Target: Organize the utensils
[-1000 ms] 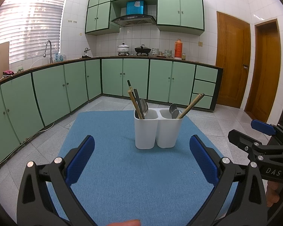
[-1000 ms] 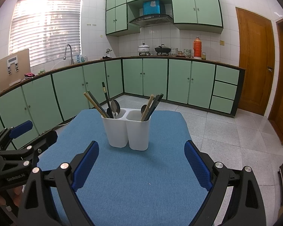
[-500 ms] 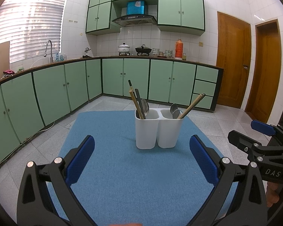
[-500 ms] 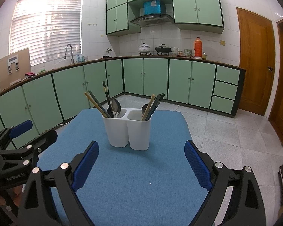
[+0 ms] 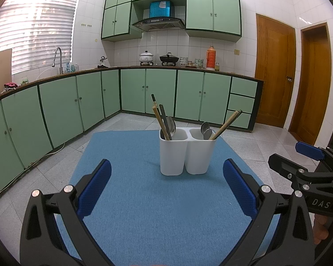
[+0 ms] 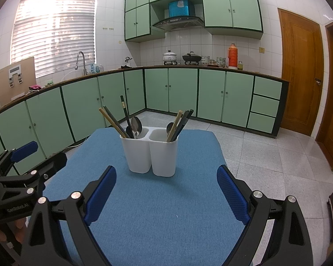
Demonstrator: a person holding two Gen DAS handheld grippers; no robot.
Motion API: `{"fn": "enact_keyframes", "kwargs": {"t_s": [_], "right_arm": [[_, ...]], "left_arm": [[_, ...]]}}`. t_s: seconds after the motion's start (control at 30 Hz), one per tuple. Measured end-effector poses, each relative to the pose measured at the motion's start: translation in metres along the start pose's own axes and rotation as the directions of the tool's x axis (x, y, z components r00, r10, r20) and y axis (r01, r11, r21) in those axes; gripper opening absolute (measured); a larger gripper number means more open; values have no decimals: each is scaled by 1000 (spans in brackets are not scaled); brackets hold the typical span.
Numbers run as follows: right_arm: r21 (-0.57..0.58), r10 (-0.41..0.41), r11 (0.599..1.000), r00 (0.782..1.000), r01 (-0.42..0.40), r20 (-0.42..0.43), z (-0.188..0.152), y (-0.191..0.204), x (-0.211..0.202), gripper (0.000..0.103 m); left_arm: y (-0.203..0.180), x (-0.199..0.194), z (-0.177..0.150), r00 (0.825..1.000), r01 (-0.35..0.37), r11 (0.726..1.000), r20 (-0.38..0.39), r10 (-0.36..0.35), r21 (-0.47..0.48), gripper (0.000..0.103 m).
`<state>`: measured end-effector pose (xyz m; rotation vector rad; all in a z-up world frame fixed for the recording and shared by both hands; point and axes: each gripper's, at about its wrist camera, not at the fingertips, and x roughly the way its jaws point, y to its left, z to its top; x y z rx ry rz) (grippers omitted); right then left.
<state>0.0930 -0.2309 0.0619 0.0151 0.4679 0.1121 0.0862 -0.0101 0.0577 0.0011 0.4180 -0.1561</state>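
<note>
A white two-compartment utensil holder [image 5: 187,155] stands upright on a blue table mat [image 5: 157,210], chopsticks [image 6: 113,122] and spoons [image 6: 136,126] leaning in both compartments. The left gripper [image 5: 166,182] and right gripper [image 6: 166,187] hover near it, fingers spread wide, holding nothing.

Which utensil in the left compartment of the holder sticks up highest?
The black chopstick in the left compartment. Its tip rises above the two leaning bamboo-coloured chopsticks and the spoon beside it.
</note>
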Motion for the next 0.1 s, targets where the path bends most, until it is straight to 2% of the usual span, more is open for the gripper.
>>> {"fn": "enact_keyframes", "kwargs": {"t_s": [0.1], "right_arm": [[0, -1, 1000, 1000, 1, -1, 0, 1, 0, 90]], "left_arm": [[1, 0, 0, 1000, 1, 1000, 0, -1, 0, 98]]}}
